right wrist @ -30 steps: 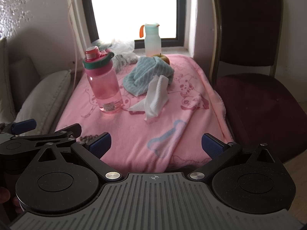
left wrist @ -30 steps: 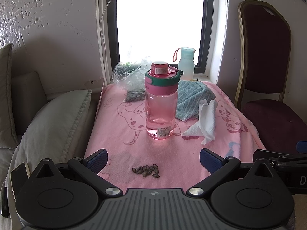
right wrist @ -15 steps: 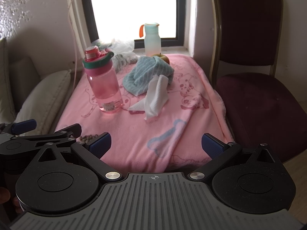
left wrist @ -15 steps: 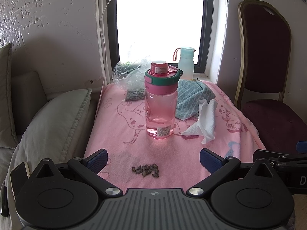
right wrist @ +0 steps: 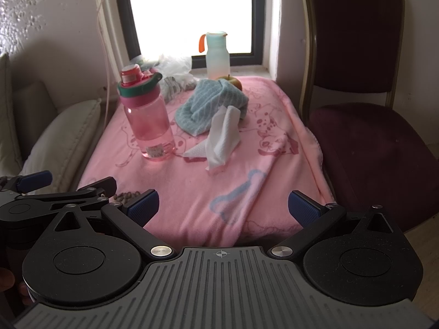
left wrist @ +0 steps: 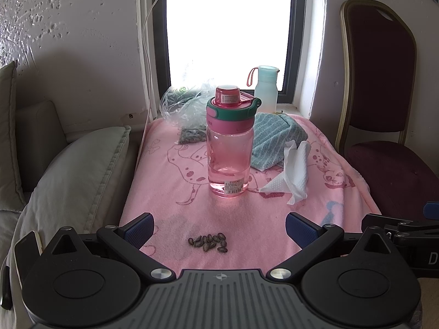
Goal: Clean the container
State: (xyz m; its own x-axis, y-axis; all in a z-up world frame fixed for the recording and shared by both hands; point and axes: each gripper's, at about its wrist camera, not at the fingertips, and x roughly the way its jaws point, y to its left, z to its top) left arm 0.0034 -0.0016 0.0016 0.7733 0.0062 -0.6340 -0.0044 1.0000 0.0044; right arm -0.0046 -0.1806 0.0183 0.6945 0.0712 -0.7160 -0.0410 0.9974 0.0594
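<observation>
Item: translucent pink plastic water bottle with green collar and red cap point(left wrist: 230, 148), upright at the middle of the pink cartoon-print blanket-covered bench point(left wrist: 170, 192); lid on.

Left tool point(left wrist: 218, 226) and right tool point(right wrist: 223, 205) both spread wide, holding nothing, at the bench's near edge. Small cluster of dark seeds point(left wrist: 209, 242) near the near edge, between the left tool's fingers. Crumpled white paper tissue point(left wrist: 292, 174) just right of the bottle; folded blue striped towel point(left wrist: 277, 139) behind it. Clear plastic bag point(left wrist: 186, 107) at the far left corner; pale mint bottle point(left wrist: 265, 87) on the windowsill. Open blanket between seeds and bottle. Maroon padded chair point(right wrist: 365, 126) beside the right edge, grey cushion point(left wrist: 79, 170) along the left. No change from the earlier frames; tools and objects unmoved.
</observation>
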